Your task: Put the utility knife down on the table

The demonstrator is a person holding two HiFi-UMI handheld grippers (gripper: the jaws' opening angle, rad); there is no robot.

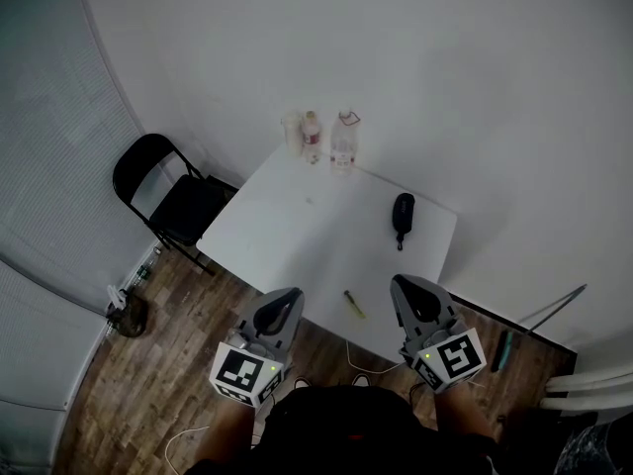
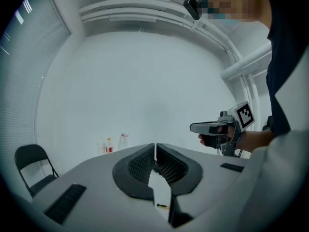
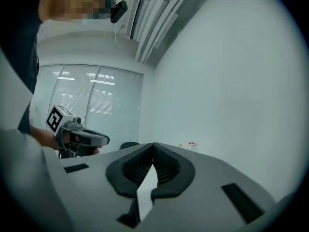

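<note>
A small yellow and dark utility knife (image 1: pixel 353 304) lies on the white table (image 1: pixel 297 226) near its front edge, between my two grippers. It also shows through the gap below the left jaws as the knife (image 2: pixel 163 206). My left gripper (image 1: pixel 288 296) hangs just off the table's front edge, left of the knife, shut with nothing in it (image 2: pixel 155 147). To the knife's right is my right gripper (image 1: pixel 404 284), also shut and empty (image 3: pixel 153 147). Neither gripper touches the knife.
At the table's far edge stand two bottles (image 1: pixel 342 143) and a cup (image 1: pixel 292 130). A black case (image 1: pixel 403 216) lies at the right side. A black folding chair (image 1: pixel 163 191) stands left of the table. Cables and small items lie on the wooden floor (image 1: pixel 148 384).
</note>
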